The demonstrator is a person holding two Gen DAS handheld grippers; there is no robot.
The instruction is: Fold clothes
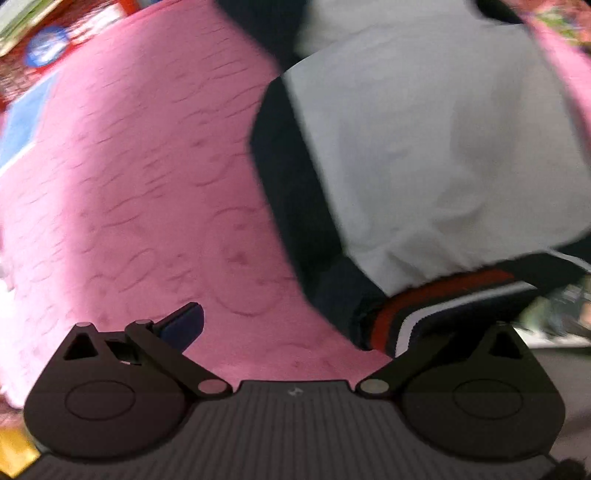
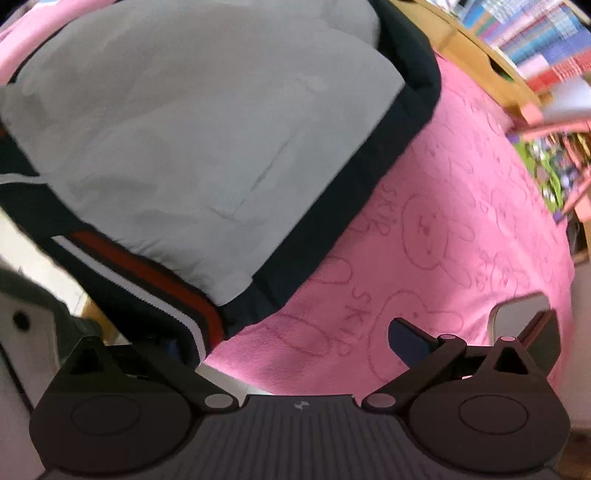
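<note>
A jacket with a grey lining (image 1: pixel 436 147) and dark navy shell lies on a pink blanket (image 1: pixel 147 184). Its ribbed hem (image 1: pixel 443 295) has red and white stripes. My left gripper (image 1: pixel 295 325) is open; its right finger is hidden under the hem and its left finger (image 1: pixel 184 326) rests over the blanket. In the right wrist view the same jacket (image 2: pixel 192 147) fills the upper left, its striped hem (image 2: pixel 155 284) at lower left. My right gripper (image 2: pixel 295 339) is open, its left finger hidden under the hem, its right finger (image 2: pixel 410 339) over the blanket (image 2: pixel 461 240).
Bookshelves with colourful books (image 2: pixel 535 33) stand at the upper right of the right wrist view. A pink rack (image 2: pixel 554 125) stands beside the bed. A white object (image 2: pixel 517 317) lies on the blanket near my right finger. Boxes (image 1: pixel 55 44) show at the left wrist view's upper left.
</note>
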